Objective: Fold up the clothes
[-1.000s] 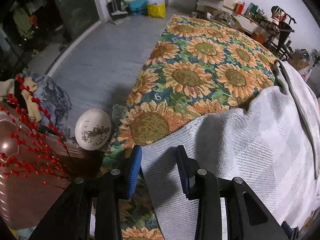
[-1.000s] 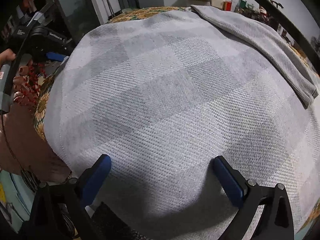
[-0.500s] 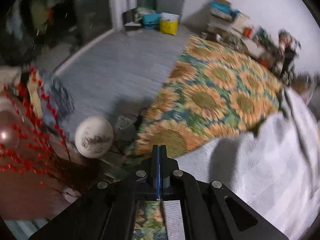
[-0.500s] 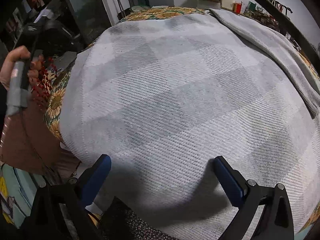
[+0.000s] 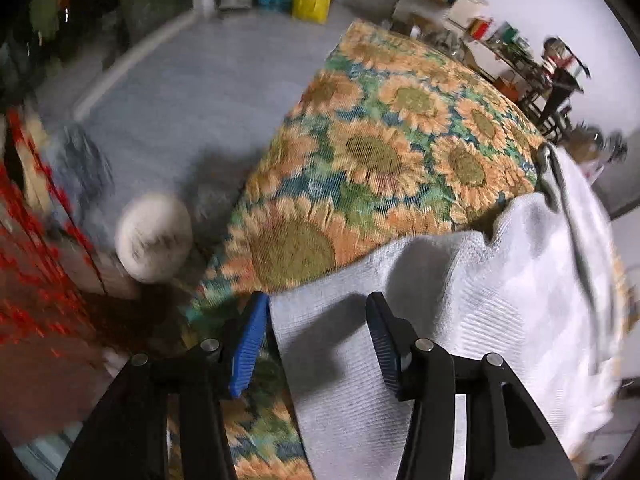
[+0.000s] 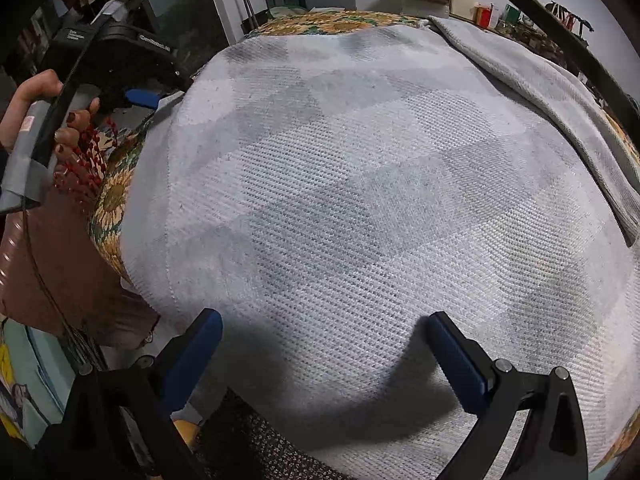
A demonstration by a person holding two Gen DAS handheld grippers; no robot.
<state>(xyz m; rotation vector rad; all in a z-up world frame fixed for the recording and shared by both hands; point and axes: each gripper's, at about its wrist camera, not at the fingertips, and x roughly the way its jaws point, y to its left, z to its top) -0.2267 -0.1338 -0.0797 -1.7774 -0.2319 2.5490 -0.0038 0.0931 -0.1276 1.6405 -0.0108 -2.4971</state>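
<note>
Straddling the near left corner of the grey checked knit garment (image 5: 460, 300), my left gripper (image 5: 316, 340) stands with its blue pads spread wide, one pad over the sunflower-print cover (image 5: 380, 152) and the other over the fabric; nothing is pinched. The garment lies spread flat across that cover, with a long strip of it, a sleeve I think, folded along the far right edge (image 6: 540, 92). My right gripper (image 6: 324, 344) also gapes wide, low over the near hem, holding nothing; whether its pads touch the knit I cannot tell. In the right wrist view, my left hand (image 6: 44, 112) grips its tool at the garment's left edge. Off the cover's corner sit a pale round vase (image 5: 154, 236) and red berry sprigs (image 5: 28, 208).

I judge this as the start of a fold: both corners of the near hem are lined up for grasping. The next move calls for lowering each gripper onto its corner, pinching one layer cleanly without catching the cover beneath, then lifting both together.
</note>
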